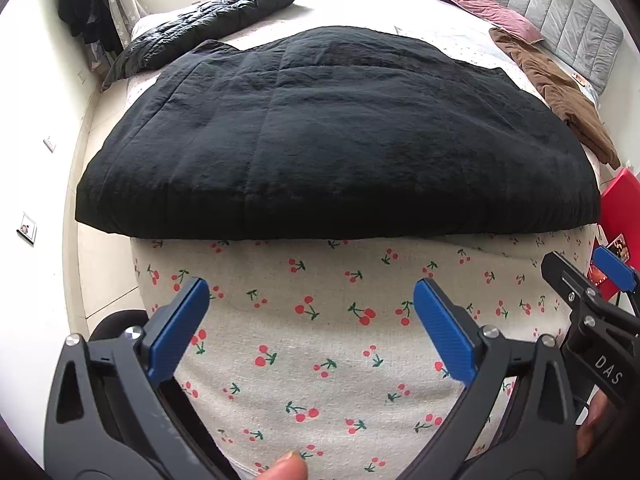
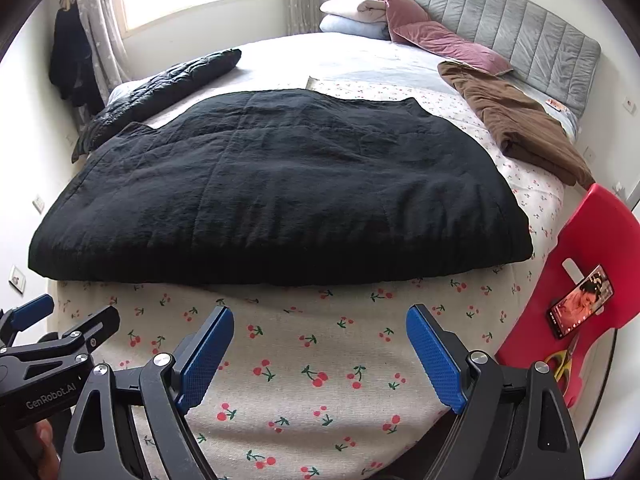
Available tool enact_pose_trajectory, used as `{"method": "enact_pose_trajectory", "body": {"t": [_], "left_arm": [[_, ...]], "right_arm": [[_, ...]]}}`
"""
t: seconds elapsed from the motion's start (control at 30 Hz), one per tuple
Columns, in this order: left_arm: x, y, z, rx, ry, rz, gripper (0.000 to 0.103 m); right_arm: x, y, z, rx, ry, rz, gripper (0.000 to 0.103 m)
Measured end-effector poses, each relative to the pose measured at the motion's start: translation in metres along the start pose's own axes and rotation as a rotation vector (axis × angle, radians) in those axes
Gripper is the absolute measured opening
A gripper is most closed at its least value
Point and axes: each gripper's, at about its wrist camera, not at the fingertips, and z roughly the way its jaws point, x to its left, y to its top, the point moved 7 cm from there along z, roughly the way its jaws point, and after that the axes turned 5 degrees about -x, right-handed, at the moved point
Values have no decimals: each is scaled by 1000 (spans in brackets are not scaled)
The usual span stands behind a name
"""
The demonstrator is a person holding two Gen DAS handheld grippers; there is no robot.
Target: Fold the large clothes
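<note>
A large black quilted garment [image 1: 328, 136] lies folded flat on the bed, its near edge close to the foot of the bed; it also shows in the right wrist view [image 2: 280, 192]. My left gripper [image 1: 311, 292] is open and empty, held over the cherry-print sheet [image 1: 320, 360] just short of the garment's near edge. My right gripper [image 2: 320, 320] is open and empty, also short of that edge. The right gripper's tip shows at the right of the left wrist view [image 1: 580, 276]. The left gripper shows at the left of the right wrist view [image 2: 60, 320].
A black puffer jacket [image 2: 160, 88] lies at the far left of the bed. A brown garment [image 2: 516, 120] lies at the right. Pink pillows [image 2: 432, 36] and folded bedding sit by the grey headboard [image 2: 520, 28]. A red chair [image 2: 580, 264] holds a phone [image 2: 582, 306] and scissors [image 2: 562, 360].
</note>
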Motion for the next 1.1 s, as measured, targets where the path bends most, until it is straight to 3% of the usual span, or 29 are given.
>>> {"method": "enact_pose_trajectory", "body": {"t": [1.1], "left_arm": [[-4, -1, 2, 12, -1, 11, 102]], "right_arm": [[3, -2, 5, 9, 4, -10, 89]]}}
